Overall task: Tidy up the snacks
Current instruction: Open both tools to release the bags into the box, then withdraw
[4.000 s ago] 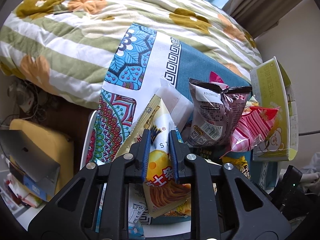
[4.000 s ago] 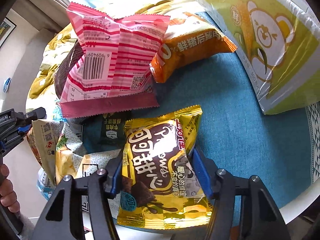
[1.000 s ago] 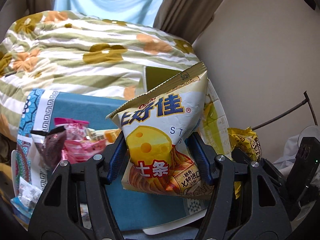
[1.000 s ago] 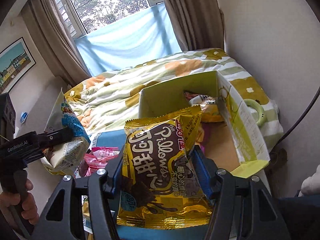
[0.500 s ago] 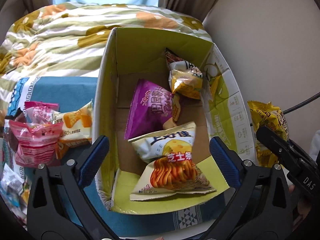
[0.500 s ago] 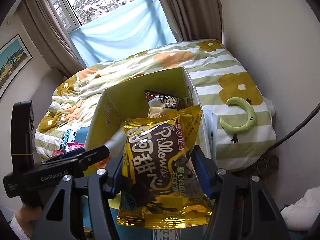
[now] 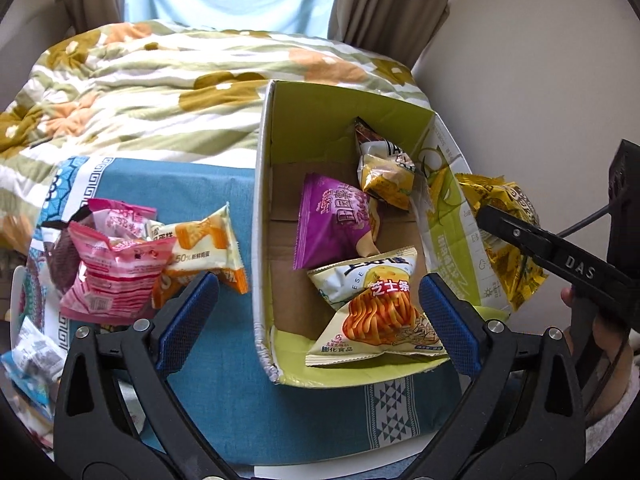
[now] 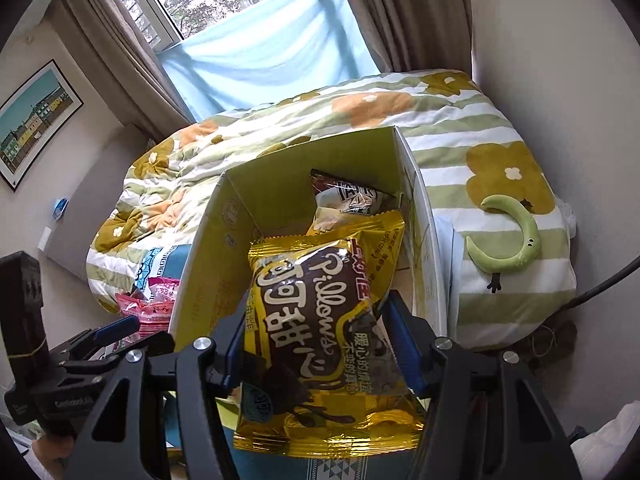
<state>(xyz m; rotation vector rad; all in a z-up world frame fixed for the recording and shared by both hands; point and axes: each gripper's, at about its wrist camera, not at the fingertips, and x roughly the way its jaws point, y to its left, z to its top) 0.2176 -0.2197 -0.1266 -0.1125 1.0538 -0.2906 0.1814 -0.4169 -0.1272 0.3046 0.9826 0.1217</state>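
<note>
Where the left wrist view looks down, the left gripper (image 7: 316, 320) hangs spread wide and empty above the open cardboard box (image 7: 262, 216) at frame centre, the cheese-stick bag (image 7: 376, 312) lying inside between its fingers beside a purple bag (image 7: 332, 224). More packets, a pink bag (image 7: 112, 272) among them, sit lower left on the blue cloth (image 7: 192, 184).

In the right wrist view, the right gripper (image 8: 316, 344) pinches the gold Pillows bag (image 8: 324, 340), long axis upright, low centre, the box's opening directly beyond it; this gripper looks nearer to dropping. Only this view shows the window.
</note>
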